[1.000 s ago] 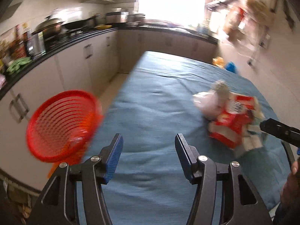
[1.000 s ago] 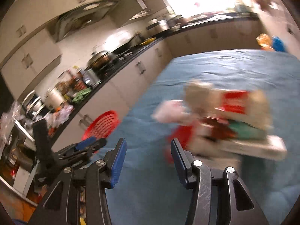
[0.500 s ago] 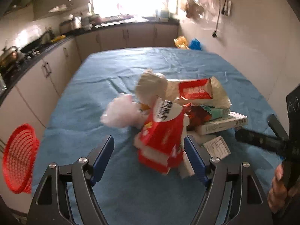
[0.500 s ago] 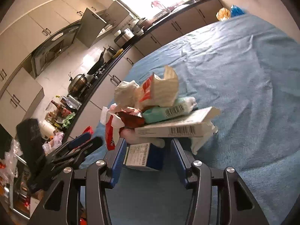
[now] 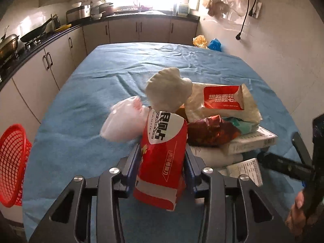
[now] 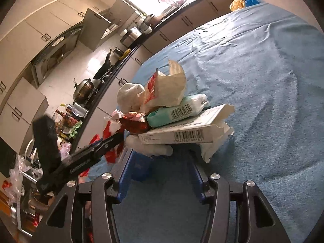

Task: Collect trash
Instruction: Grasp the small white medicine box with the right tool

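Trash pile (image 5: pixel 206 121) sits on the blue-covered counter (image 5: pixel 113 77), toward its near right part. L gripper (image 5: pixel 163 162) has its jaws clenched on a red snack bag (image 5: pixel 162 162), both blue pads pressed against the bag's sides, bag upright at the near-left edge of the pile. Just behind the bag: a pink-white plastic bag (image 5: pixel 123 123) on the left, a crumpled white wad (image 5: pixel 168 91) on top, a tan pouch w/ red label (image 5: pixel 222 101) to the right, a dark red wrapper (image 5: pixel 210 131) below it.

R gripper (image 6: pixel 160 166) is at the pile's other side, jaws released and spread wide, straddling a blue packet (image 6: pixel 140 165) at the bottom of the pile; left pad just beside the packet, can't tell if touching. Above it a long white box w/ barcode (image 6: pixel 188 127) lies flat, w/ a teal-white pack (image 6: pixel 178 111) on top of the box.

Red mesh basket (image 5: pixel 12 164) hangs off the counter's left edge, well apart from the pile
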The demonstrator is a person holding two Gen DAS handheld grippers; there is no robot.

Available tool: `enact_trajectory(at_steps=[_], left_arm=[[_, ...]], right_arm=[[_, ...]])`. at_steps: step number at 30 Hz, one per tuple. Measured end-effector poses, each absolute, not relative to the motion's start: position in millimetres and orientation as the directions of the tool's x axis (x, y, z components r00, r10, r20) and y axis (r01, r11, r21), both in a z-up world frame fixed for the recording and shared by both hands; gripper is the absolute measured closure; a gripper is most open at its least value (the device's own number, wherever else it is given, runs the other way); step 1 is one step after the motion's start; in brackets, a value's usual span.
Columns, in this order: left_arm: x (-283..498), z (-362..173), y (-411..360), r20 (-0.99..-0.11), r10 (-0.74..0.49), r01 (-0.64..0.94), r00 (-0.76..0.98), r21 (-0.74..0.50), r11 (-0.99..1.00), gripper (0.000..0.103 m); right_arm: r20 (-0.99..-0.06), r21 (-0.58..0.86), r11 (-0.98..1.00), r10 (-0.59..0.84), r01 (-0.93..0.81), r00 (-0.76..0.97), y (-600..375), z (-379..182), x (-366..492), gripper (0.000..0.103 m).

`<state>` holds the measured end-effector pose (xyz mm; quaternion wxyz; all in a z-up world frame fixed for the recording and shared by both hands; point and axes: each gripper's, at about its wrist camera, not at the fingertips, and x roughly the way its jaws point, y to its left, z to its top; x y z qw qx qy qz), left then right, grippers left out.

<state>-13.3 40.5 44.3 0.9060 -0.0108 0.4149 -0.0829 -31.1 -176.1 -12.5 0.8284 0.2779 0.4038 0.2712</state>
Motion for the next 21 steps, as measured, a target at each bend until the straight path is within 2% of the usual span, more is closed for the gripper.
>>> enact_trajectory(at_steps=[2, 9, 17, 21], left_arm=[[-24.5, 45.2, 52.7, -0.744, -0.171, 0.131, 0.646, -0.113, 0.985, 0.065], [-58.4, 48.3, 100.7, -0.723, -0.155, 0.062, 0.673, -0.154, 0.986, 0.065], [-70.6, 44.9, 130.7, -0.718, -0.141, 0.003, 0.682, -0.190, 0.982, 0.065], [-73.2, 44.6, 130.3, -0.711, -0.148, 0.004, 0.687, -0.200, 0.980, 0.065]], right_arm=[[-0.520, 0.677, 0.697, 0.681, -0.237, 0.516, -168.6, -8.4, -28.4, 0.043], [-0.555, 0.654, 0.709, 0.687, -0.265, 0.468, -139.3, -9.4, -22.2, 0.043], [-0.603, 0.574, 0.628, 0.758, -0.525, 0.247, -82.3, 1.3, -64.1, 0.042], [-0.673, 0.421, 0.724, 0.653, -0.546, 0.347, -71.3, 11.0, -70.6, 0.036]])
